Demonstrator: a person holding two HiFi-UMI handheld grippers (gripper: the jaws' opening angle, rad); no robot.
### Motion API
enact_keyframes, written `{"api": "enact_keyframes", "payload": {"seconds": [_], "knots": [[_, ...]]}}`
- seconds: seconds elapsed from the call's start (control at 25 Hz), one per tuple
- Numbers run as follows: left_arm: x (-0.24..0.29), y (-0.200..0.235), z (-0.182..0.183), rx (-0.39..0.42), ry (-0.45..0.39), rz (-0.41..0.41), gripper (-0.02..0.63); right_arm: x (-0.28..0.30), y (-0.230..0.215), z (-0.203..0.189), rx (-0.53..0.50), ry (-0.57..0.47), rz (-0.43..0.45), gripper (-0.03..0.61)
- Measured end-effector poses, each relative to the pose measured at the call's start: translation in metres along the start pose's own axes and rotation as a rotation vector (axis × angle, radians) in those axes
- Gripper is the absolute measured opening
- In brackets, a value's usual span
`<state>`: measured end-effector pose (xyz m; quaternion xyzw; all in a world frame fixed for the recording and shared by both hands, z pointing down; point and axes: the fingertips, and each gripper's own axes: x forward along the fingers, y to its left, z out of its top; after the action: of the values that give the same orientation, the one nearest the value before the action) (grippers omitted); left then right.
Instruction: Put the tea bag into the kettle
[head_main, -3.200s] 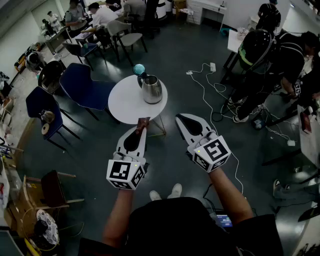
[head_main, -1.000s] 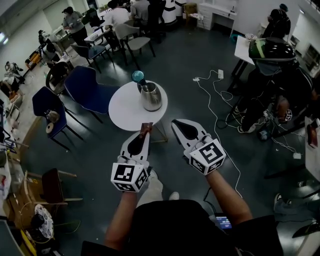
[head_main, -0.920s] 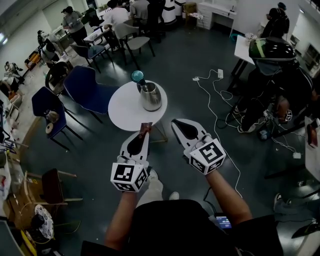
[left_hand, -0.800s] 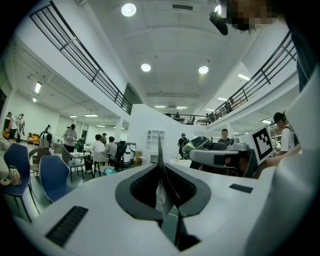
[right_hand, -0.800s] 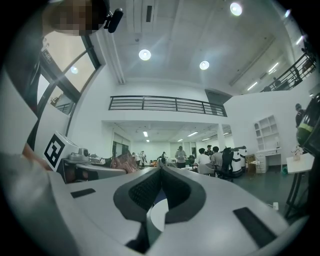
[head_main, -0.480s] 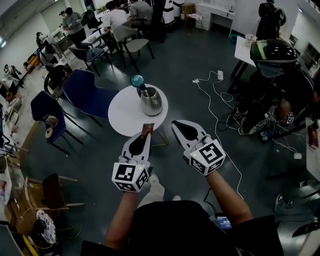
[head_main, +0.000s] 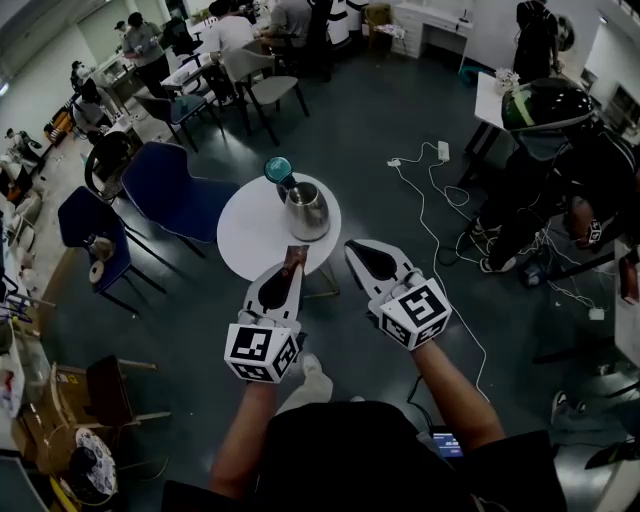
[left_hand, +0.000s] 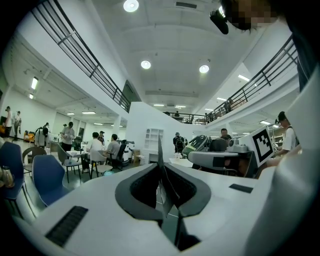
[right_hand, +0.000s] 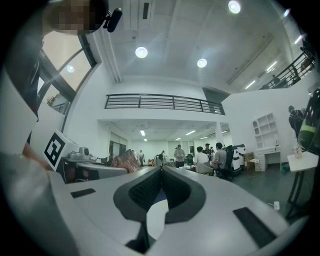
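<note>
Left hand-held gripper (head_main: 289, 270) pinches tea bag (head_main: 291, 256) | kettle (head_main: 307, 212) apparently head-view only

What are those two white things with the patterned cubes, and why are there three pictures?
There is no robot here: a person holds a two-fingered gripper in each hand. One picture looks down from a camera on the person's head; the other two come from cameras on the grippers. The left gripper has its fingers shut on a brown tea bag. The right gripper is shut and empty. Ahead stands a round white table with a metal kettle on it.
</note>
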<state>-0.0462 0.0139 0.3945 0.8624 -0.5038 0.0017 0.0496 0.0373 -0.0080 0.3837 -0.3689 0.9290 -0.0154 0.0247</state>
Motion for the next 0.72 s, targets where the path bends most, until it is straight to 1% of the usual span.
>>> {"api": "enact_keyframes", "payload": {"seconds": [0.4, 0.72], "knots": [[0.035, 0.045, 0.002, -0.007, 0.009, -0.011, 0.037, 0.050, -0.023, -0.006, 0.013, 0.019, -0.016, 0.018], [0.053, 0.075, 0.002, -0.021, 0.018, -0.016, 0.037, 0.082, -0.035, -0.008, 0.023, 0.029, -0.026, 0.018]]}}
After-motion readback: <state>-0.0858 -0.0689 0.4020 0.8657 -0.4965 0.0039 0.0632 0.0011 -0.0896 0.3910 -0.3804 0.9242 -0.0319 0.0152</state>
